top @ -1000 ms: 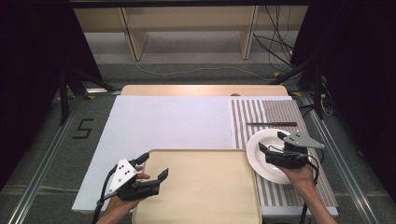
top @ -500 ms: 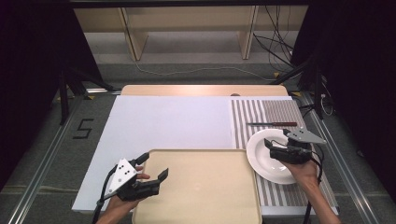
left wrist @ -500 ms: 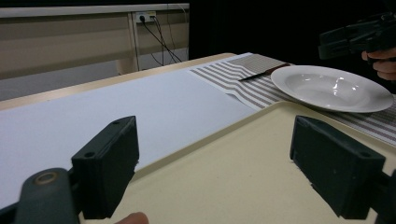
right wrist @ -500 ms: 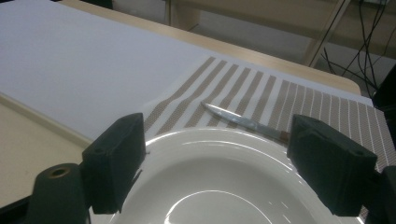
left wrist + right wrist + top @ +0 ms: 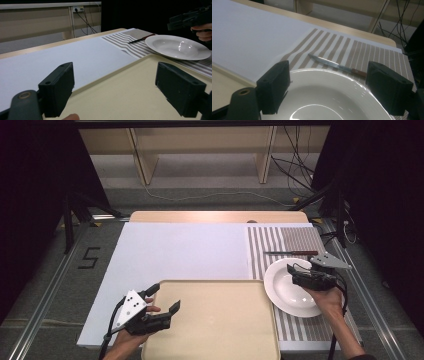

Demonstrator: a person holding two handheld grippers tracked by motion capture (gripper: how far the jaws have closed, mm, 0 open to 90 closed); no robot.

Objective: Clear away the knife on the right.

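Note:
A white deep plate (image 5: 286, 296) rests on a striped placemat (image 5: 292, 237) at the right of the table. My right gripper (image 5: 294, 275) hovers over the plate's right half, open, with nothing between its jaws; in the right gripper view the plate (image 5: 332, 105) lies just below my right gripper (image 5: 329, 86). A knife (image 5: 292, 253) lies on the mat beyond the plate. My left gripper (image 5: 164, 298) is open over the near-left corner of a beige tray (image 5: 220, 320), one jaw on each side of the tray's (image 5: 130, 95) left rim. In its own view my left gripper (image 5: 117, 87) holds nothing.
A white sheet (image 5: 185, 250) covers the table's left and middle. A wooden strip (image 5: 220, 216) runs along the far edge. In the left gripper view, plate (image 5: 177, 46), knife (image 5: 140, 38) and the other gripper (image 5: 190, 18) appear at the right.
My right gripper has shifted a little farther from the person, over the plate. The left gripper, tray, plate and knife have stayed put.

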